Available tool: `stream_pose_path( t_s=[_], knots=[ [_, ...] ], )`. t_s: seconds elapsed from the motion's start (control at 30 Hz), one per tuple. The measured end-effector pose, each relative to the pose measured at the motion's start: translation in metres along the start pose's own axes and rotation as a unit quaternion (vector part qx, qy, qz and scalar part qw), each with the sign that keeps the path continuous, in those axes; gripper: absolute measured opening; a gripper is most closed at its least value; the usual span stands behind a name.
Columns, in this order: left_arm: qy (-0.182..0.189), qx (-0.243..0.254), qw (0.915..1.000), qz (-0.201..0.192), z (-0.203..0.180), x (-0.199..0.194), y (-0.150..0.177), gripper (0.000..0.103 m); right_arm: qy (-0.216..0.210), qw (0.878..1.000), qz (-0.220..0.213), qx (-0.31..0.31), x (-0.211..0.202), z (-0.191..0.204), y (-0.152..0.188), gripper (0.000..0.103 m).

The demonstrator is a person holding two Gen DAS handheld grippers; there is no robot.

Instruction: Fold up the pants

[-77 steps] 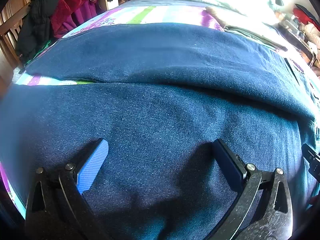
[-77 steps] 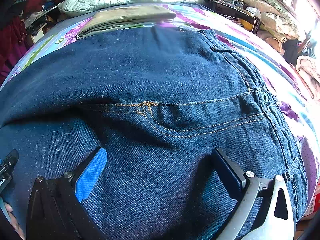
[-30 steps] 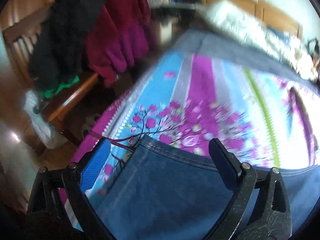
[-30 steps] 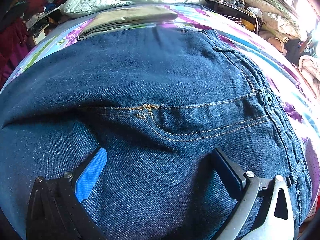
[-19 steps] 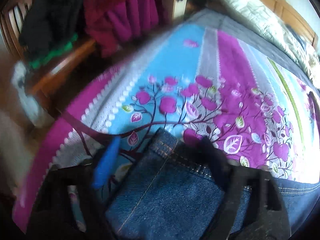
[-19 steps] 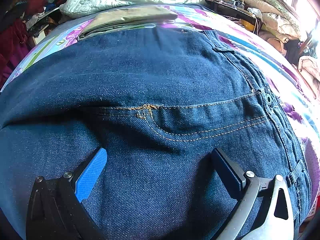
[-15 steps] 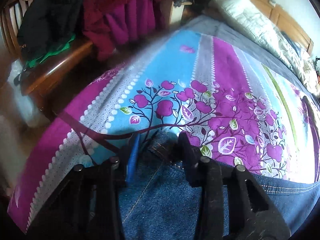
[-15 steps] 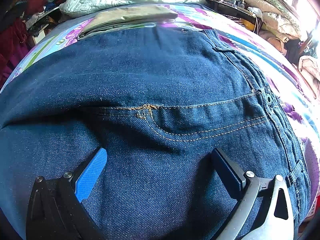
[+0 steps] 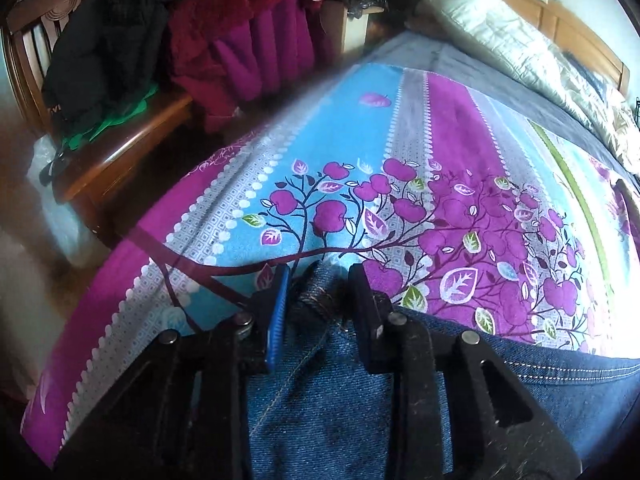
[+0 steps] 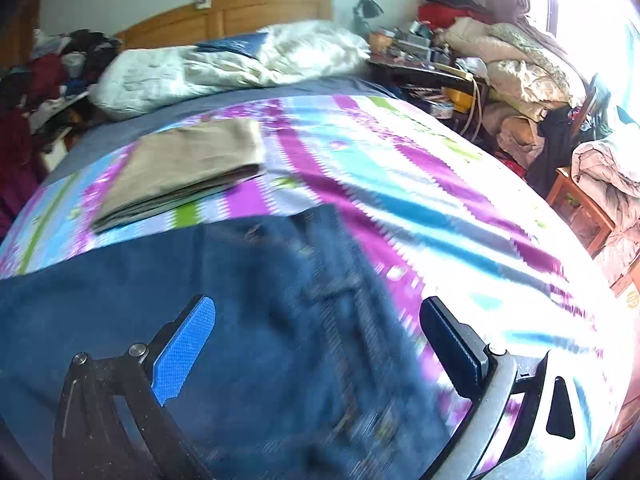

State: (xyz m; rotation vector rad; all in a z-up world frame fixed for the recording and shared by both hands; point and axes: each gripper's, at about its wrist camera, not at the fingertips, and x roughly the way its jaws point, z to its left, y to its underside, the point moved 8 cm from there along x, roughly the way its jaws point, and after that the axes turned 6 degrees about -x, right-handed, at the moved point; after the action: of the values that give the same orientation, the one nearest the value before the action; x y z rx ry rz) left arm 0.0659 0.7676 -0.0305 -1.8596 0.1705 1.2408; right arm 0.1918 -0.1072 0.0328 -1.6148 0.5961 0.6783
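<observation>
Pinching the hem corner of the jeans (image 9: 320,400), the left tongs (image 9: 318,284) should lift squarely — right tongs (image 10: 316,316), spread empty, need the waistband on the bed (image 10: 460,184).

The flowery bedspread (image 9: 440,128) lies bare ahead; folded tan cloth (image 10: 180,168) and a pillow (image 10: 224,68) sit farther back.

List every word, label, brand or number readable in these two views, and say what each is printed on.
None can be read.
Pale letters on the black garment draped over the chair: too small and cut off.
A round mark at the right edge of the right wrist view: blurred.
The jeans show no label.
</observation>
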Motion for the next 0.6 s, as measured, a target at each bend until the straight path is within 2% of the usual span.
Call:
stream_pose_path(
  t_s=[0.07,0.13,0.23,0.3,0.37,0.4,0.43,0.53,0.6],
  knots=[
    [-0.003,0.002,1.0000,0.001,0.000,0.001,0.000,0.030,-0.008,1.000,0.024,0.001,0.037,-0.013,-0.017,0.096],
    [-0.008,0.005,1.0000,0.001,0.001,0.002,0.000,0.031,-0.030,0.998,0.048,0.009,0.078,-0.014,-0.033,0.074],
    [-0.010,0.006,0.9999,0.002,0.001,0.003,0.000,0.031,-0.065,0.993,0.087,0.037,0.132,-0.008,-0.046,0.069],
    [-0.010,0.006,0.9999,0.003,0.001,0.003,0.000,0.032,-0.057,0.993,0.098,0.040,0.158,-0.007,-0.056,0.069],
    [-0.011,0.006,0.9999,0.003,0.002,0.004,0.000,0.032,-0.065,0.990,0.113,0.058,0.175,-0.009,-0.056,0.063],
    [-0.010,0.006,0.9999,0.003,0.002,0.004,0.000,0.032,-0.069,0.986,0.133,0.069,0.184,-0.010,-0.052,0.045],
    [-0.009,0.005,0.9999,0.003,0.002,0.004,0.000,0.033,-0.075,0.984,0.144,0.079,0.190,-0.010,-0.046,0.042],
    [-0.011,0.004,0.9999,0.003,0.002,0.004,0.000,0.034,-0.088,0.984,0.121,0.100,0.179,-0.012,-0.040,0.032],
    [-0.019,0.009,0.9998,0.003,0.001,0.005,0.000,0.034,-0.094,0.983,0.106,0.113,0.166,-0.014,-0.040,0.031]
  ],
)
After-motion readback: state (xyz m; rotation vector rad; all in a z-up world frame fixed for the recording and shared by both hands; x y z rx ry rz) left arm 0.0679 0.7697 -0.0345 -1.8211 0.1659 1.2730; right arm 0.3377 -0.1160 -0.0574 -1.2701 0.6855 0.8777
